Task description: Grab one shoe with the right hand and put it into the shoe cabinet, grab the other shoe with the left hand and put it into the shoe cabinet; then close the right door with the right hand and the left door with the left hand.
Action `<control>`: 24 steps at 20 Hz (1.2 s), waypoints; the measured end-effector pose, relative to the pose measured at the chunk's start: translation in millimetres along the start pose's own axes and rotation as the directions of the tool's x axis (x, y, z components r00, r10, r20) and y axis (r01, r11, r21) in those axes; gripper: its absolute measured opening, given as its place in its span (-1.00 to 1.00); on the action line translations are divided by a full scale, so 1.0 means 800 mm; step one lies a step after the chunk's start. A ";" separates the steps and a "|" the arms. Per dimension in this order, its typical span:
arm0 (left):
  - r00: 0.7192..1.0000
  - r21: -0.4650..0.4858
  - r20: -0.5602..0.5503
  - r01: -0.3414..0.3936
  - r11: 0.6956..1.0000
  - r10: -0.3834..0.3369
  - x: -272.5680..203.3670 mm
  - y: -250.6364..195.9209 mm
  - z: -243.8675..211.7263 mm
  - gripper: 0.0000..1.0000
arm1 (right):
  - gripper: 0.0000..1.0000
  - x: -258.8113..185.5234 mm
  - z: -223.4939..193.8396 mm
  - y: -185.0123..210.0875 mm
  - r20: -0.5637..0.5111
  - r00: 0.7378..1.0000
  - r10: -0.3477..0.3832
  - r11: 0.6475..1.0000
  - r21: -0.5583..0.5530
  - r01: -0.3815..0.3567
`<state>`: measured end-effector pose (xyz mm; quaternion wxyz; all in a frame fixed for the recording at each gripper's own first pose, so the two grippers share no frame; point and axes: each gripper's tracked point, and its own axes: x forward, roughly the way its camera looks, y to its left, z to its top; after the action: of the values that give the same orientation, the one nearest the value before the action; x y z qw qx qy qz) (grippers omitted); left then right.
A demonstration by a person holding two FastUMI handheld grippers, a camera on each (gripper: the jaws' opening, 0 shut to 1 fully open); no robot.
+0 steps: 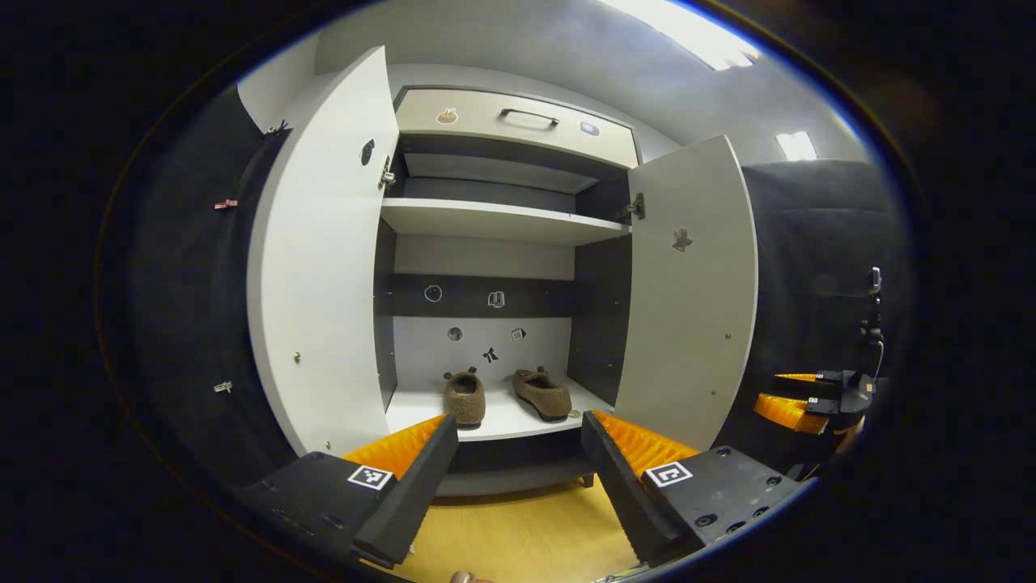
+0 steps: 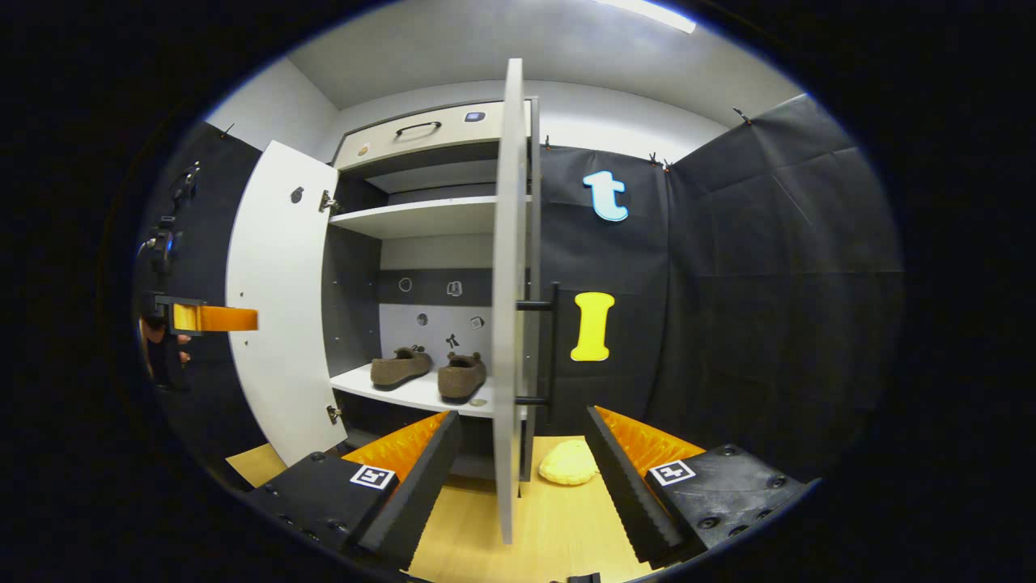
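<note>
Two brown fuzzy shoes, one (image 1: 464,397) on the left and one (image 1: 544,393) on the right, sit side by side on the cabinet's lower shelf (image 1: 506,419). Both doors stand open: the left door (image 1: 324,267) and the right door (image 1: 688,308). My left gripper (image 1: 518,427) is open and holds nothing, short of the shelf front. In the right gripper view the right door (image 2: 506,324) is edge-on, with its black handle (image 2: 541,353) to the right. My right gripper (image 2: 522,421) is open, and the door edge lines up in the gap between its fingers without touching either. The shoes (image 2: 401,366) (image 2: 461,376) lie behind it.
A yellow soft object (image 2: 569,463) lies on the wooden floor (image 2: 558,526) just right of the right door. An upper shelf (image 1: 502,220) and a drawer with a black handle (image 1: 528,118) are above. The other gripper (image 1: 809,397) hovers beyond the right door; the left one (image 2: 212,318) is by the left door (image 2: 275,300).
</note>
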<state>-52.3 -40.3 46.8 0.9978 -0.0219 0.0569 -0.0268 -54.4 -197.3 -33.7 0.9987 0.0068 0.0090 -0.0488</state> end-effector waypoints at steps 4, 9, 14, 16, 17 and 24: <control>0.999 -0.037 0.036 -0.001 0.999 0.003 -0.047 -0.009 0.010 0.95 | 0.97 0.036 0.008 -0.034 0.008 1.000 0.023 0.999 0.036 -0.023; 0.991 -0.048 0.032 -0.124 0.991 0.126 -0.098 0.011 0.009 0.90 | 0.96 0.069 0.004 -0.028 -0.002 0.992 0.128 0.991 0.028 -0.128; 0.962 -0.056 0.012 -0.271 0.961 0.272 -0.144 0.025 -0.005 0.90 | 0.96 0.083 -0.003 -0.008 -0.019 0.973 0.232 0.971 0.059 -0.230; 0.952 -0.061 -0.004 -0.307 0.950 0.307 -0.158 0.026 -0.010 0.89 | 0.94 0.086 -0.003 0.000 -0.023 0.964 0.266 0.963 0.059 -0.264; 0.947 -0.062 -0.010 -0.322 0.945 0.322 -0.163 0.027 -0.012 0.90 | 0.94 0.087 -0.003 0.005 -0.022 0.960 0.279 0.959 0.061 -0.277; 0.935 -0.095 -0.047 -0.354 0.930 0.351 -0.170 0.041 -0.029 0.90 | 0.94 0.101 -0.002 0.056 -0.017 0.936 0.353 0.934 0.060 -0.351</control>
<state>-188.5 -1.2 37.8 0.9831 -0.0615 0.0756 0.1552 30.5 -160.9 -36.0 0.9905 0.0370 0.0201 0.1306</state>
